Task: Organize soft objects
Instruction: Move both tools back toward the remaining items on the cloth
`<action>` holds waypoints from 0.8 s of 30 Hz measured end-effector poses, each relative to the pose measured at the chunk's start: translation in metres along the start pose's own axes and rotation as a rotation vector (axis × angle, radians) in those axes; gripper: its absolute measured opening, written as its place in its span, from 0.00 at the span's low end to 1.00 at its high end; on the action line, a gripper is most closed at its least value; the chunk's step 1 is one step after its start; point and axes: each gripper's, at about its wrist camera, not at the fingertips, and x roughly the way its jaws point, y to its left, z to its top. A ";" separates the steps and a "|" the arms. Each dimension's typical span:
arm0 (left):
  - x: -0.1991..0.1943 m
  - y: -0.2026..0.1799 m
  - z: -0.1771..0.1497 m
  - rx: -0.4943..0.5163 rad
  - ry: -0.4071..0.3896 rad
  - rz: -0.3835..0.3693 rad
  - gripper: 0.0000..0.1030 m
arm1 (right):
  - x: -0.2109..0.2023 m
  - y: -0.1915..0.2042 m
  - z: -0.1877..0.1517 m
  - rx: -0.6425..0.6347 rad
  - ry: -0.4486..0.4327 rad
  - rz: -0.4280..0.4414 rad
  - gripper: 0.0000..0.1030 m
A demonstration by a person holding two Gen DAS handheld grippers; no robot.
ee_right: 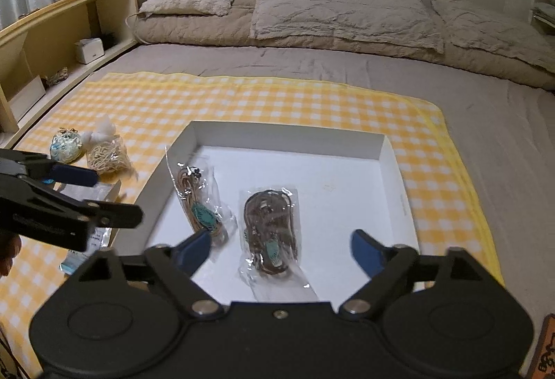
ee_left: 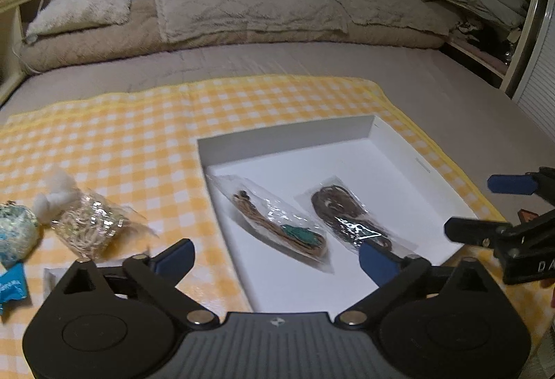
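Two packets (ee_right: 203, 202) (ee_right: 270, 233) lie flat in the white box (ee_left: 284, 139) | both grippers (ee_left: 277, 254) (ee_right: 281, 250) hang over it, fingers wide apart, empty | next: fetch the string bundle (ee_left: 88, 226) at ten o'clock, pinching its wrap.

Both the left gripper (ee_left: 277, 257) and the right gripper (ee_right: 281, 249) have matte black bodies, blue finger pads, silver pivot screws; white lettering, perhaps "DA", marks the right one
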 end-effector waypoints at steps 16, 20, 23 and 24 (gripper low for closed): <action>-0.041 0.063 -0.004 -0.051 -0.105 0.120 1.00 | 0.005 0.032 0.010 -0.050 -0.065 0.025 1.00; -0.050 0.084 -0.005 -0.087 -0.119 0.154 1.00 | 0.010 0.051 0.017 -0.060 -0.075 0.053 1.00; -0.055 0.101 -0.008 -0.107 -0.127 0.186 1.00 | 0.015 0.066 0.023 -0.078 -0.081 0.076 1.00; -0.057 0.105 -0.009 -0.111 -0.129 0.195 1.00 | 0.017 0.072 0.025 -0.085 -0.083 0.086 1.00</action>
